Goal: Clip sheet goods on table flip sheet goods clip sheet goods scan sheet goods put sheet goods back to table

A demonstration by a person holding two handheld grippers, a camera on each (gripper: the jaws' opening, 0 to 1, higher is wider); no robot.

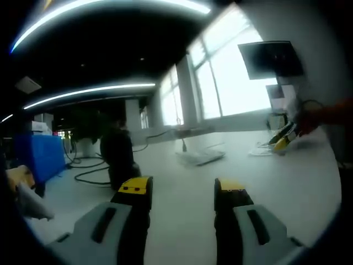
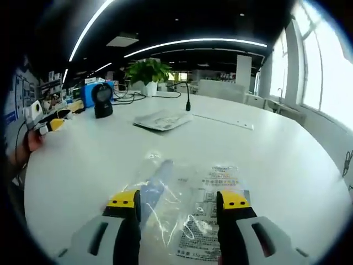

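Crinkled clear plastic packet [image 2: 185, 212] low-centre on smooth white worktop [image 2: 265, 154], right tool [image 2: 179, 201] gaping over it, left tool [image 1: 182, 190] gaping, holding nothing

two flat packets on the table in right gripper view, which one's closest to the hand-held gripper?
The clear plastic packet, printed label up, lying between the open jaws of the right hand-held gripper. The grey packet lies farther off, near the microphone stand.
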